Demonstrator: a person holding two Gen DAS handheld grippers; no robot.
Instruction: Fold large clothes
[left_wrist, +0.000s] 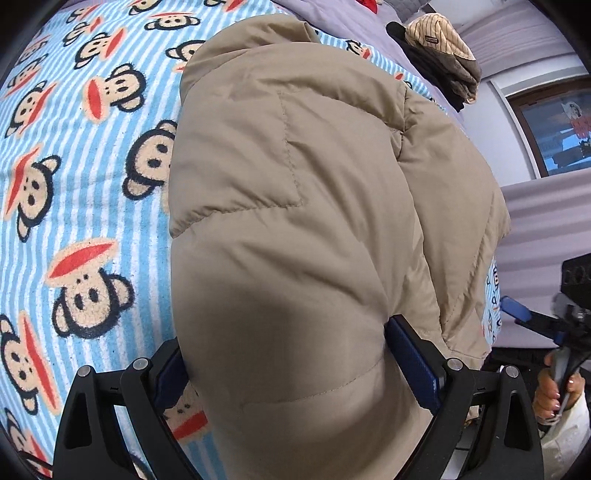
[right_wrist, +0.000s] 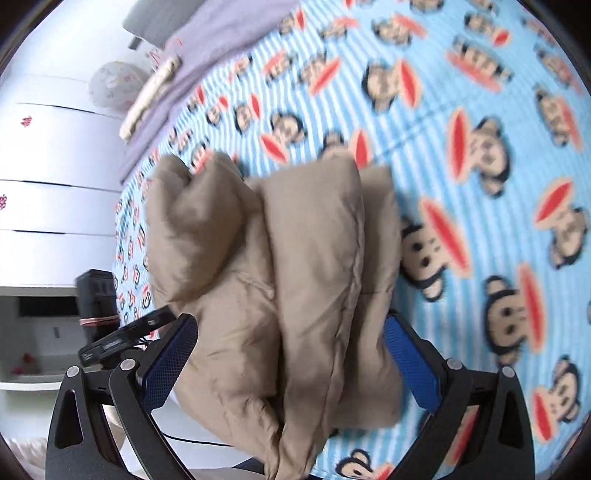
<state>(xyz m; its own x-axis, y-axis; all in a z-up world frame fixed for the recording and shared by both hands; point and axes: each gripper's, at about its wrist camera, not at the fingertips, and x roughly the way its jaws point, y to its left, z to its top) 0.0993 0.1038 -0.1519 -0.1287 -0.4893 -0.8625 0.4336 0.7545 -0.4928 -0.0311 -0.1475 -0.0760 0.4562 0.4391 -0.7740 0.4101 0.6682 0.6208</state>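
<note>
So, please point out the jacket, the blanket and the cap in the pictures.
jacket (left_wrist: 295, 192): left wrist view, on its quilted upper panel.
blanket (left_wrist: 85, 229): left wrist view, on a bare striped part left of the jacket.
cap (left_wrist: 439, 37): left wrist view, on its striped crown.

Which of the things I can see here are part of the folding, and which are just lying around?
Part of the job:
- tan puffer jacket
- left gripper and right gripper, each closed on it
- monkey-print blanket beneath

Just lying about:
- striped cap on dark folded clothes
- lilac sheet
</note>
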